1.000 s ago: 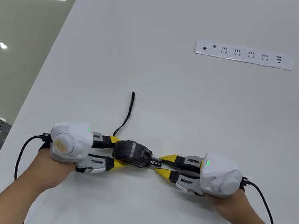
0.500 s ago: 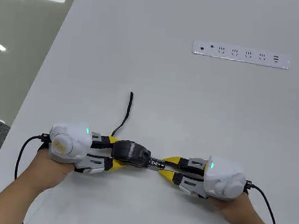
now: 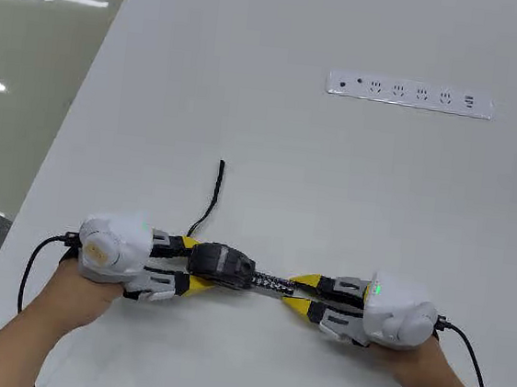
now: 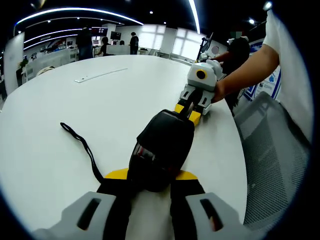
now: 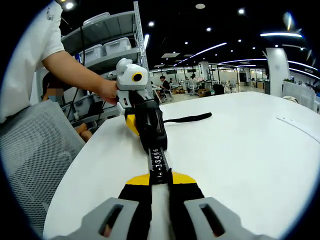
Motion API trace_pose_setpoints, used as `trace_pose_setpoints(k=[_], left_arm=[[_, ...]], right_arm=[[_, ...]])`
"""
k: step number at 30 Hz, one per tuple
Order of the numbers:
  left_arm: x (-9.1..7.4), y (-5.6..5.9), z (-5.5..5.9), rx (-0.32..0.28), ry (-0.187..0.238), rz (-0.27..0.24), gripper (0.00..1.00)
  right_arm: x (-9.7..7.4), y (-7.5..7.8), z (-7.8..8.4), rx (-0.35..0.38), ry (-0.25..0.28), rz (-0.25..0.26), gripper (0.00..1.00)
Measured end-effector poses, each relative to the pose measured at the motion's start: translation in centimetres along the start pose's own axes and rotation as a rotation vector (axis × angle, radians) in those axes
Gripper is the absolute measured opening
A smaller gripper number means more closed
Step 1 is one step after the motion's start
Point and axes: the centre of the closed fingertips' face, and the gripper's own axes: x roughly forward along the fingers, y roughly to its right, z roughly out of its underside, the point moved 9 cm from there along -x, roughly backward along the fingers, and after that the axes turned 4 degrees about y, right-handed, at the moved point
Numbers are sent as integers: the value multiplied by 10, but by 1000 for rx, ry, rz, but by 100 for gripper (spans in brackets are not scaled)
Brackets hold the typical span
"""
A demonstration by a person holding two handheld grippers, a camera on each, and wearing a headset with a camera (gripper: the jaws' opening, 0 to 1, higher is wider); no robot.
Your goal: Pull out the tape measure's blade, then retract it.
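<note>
Head view, lower centre: tape measure case [image 3: 221, 264] on bench [image 3: 334, 183], clamped in left claw [image 3: 197, 263]. Right claw [image 3: 297, 290] clenched on blade [image 3: 272, 283]. Short exposed blade runs left–right between claws. Judgement: the pull goes toward frame right, along that axis.

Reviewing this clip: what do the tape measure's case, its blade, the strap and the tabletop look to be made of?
Case: black, likely plastic or rubber, going by its dull sheen and moulded, rounded shape. Blade: a thin dark strip with white printed numerals, probably coated metal, but unconfirmed. Strap: black woven cord or fabric that lies limp and curved. Tabletop: smooth, white and laminate-like, with an even, low-gloss surface.
</note>
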Motion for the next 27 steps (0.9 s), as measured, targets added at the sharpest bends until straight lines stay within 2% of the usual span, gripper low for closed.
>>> trace_pose_setpoints(k=[18, 27], left_arm=[[0, 2, 1, 0, 3, -4, 25], [-1, 2, 1, 2, 1, -5, 25]], right_arm=[[-32, 3, 8, 14, 3, 25, 10], [-54, 4, 12, 34, 5, 39, 10]])
